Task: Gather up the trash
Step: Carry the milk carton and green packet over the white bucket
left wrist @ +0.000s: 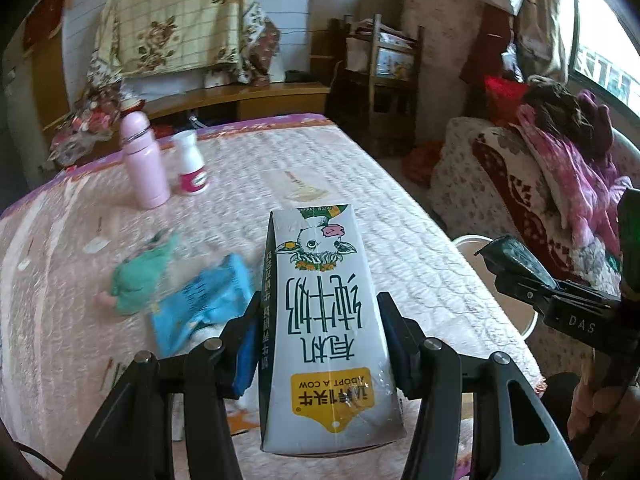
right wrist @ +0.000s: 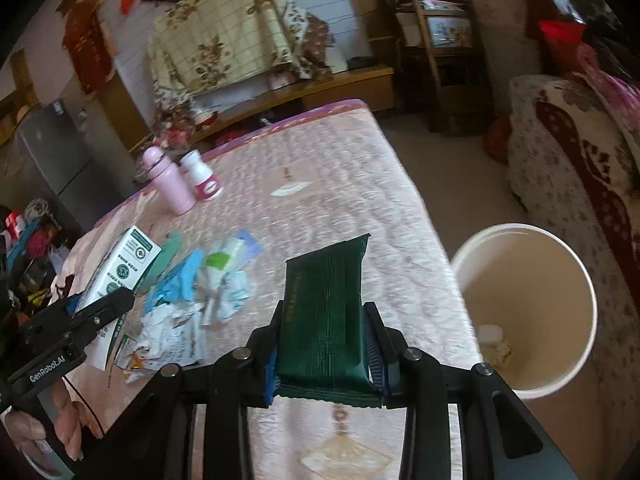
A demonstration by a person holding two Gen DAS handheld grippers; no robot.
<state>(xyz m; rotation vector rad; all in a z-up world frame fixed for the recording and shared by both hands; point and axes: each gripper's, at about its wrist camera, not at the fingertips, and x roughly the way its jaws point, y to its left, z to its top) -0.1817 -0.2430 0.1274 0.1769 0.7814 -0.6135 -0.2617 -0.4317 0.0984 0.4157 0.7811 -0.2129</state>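
Two scraps lie in the bin; jaws grip milk carton, green packet

One milk carton. One green packet. One pink bottle. One white bottle. One white bucket. One blue wrapper. Two tools: left, right.
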